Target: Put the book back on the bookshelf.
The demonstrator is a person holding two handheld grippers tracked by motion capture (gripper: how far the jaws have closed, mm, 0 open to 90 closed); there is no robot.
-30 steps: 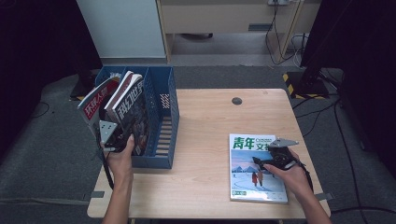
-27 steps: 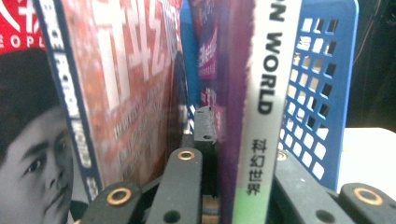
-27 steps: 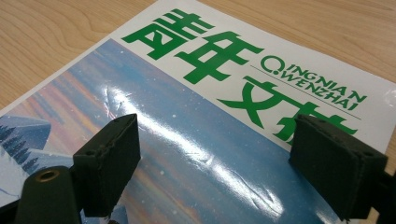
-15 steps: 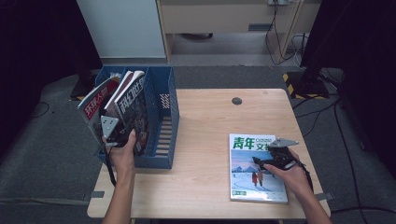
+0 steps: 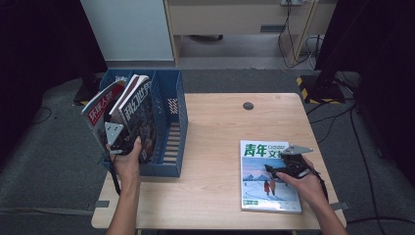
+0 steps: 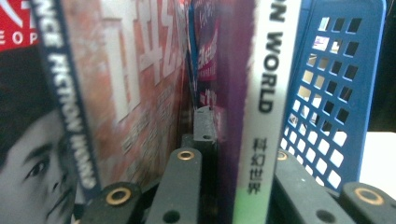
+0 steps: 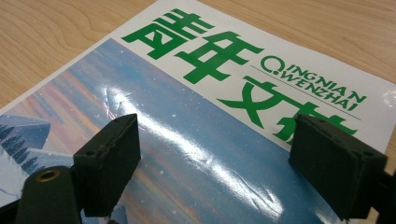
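Observation:
A dark-covered magazine (image 5: 141, 111) stands upright in the blue file rack (image 5: 171, 122) at the table's left. My left gripper (image 5: 123, 145) is shut on its lower edge. In the left gripper view its white and purple spine (image 6: 264, 107) runs up between the jaws, pinched by my left gripper (image 6: 233, 156). A second magazine with a red title (image 5: 99, 110) leans beside it. A green-titled magazine (image 5: 264, 188) lies flat at the front right. My right gripper (image 5: 275, 169) hovers over it, open; its pads (image 7: 114, 154) stand wide apart above the glossy cover (image 7: 210, 70).
The rack's perforated blue divider (image 6: 336, 93) rises just right of the held magazine, and another cover (image 6: 121, 93) presses in from the left. A small black disc (image 5: 248, 105) is set in the wooden table (image 5: 215, 127) near its far edge. Cables trail on the floor.

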